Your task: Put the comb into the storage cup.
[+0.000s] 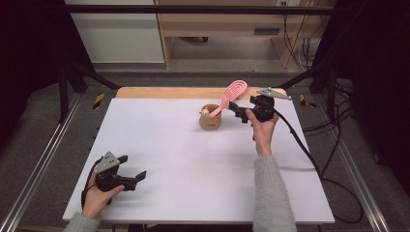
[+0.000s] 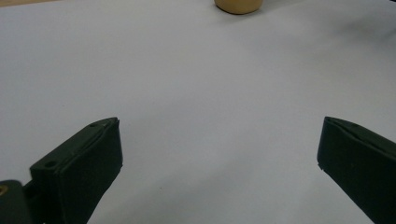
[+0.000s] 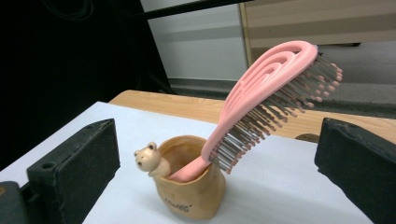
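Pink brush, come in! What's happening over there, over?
Both grippers open: left idle near table edge, right beside cup. Pink brush stands handle-down in tan cup, unheld. Nothing in the way.

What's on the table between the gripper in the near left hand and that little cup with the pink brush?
Nothing: between the left gripper and the cup holding the pink brush, the high view shows only bare white table. The left gripper view agrees.

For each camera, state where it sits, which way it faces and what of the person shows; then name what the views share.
High view: above the near edge, facing forward and down on the table; both hands, left gripper, right gripper.
Left gripper view: low on that gripper, facing across the table; open jaws.
Right gripper view: near the far edge, facing the brush; open jaws.
Shared by all: the cup.
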`<state>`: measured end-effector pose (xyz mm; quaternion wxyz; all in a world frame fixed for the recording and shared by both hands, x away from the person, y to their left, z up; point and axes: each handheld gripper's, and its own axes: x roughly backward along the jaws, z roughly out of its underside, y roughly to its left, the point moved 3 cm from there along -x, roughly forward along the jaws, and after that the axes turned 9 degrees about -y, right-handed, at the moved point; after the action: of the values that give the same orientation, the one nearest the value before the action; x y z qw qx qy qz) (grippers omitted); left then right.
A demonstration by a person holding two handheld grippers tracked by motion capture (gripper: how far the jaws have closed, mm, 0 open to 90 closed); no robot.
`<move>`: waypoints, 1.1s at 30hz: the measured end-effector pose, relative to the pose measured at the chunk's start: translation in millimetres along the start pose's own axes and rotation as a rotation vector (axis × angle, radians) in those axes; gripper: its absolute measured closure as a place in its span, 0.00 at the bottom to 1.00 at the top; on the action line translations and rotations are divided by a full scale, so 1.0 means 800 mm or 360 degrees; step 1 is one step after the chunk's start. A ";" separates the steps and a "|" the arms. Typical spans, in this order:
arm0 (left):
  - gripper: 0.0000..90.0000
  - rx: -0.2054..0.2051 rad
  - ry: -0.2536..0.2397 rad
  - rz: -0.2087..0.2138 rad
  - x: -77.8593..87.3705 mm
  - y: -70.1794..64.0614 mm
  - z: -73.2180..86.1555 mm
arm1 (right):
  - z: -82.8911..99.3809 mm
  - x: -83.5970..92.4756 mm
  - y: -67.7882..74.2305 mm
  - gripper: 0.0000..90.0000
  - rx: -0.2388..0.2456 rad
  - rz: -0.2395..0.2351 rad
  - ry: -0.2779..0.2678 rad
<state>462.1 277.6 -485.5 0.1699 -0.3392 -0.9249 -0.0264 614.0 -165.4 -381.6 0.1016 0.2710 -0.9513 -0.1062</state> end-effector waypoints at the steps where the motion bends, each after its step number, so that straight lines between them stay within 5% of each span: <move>1: 0.00 0.0000 0.0000 -0.0001 0.000 0.000 0.000 | 0.000 0.002 0.001 0.01 0.0010 -0.0004 0.0002; 24: 0.00 0.0000 -0.0003 0.0012 0.000 -0.001 0.000 | 0.007 0.051 0.030 0.01 0.0198 -0.0221 0.0054; 33: 0.00 -0.0002 -0.0003 0.0016 0.000 -0.002 0.000 | 0.022 0.070 0.034 0.01 0.0206 -0.0306 0.0055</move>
<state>461.5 276.4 -485.4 0.1689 -0.3440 -0.9233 -0.0258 549.3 -170.6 -383.9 0.0896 0.3687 -0.9239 -0.0490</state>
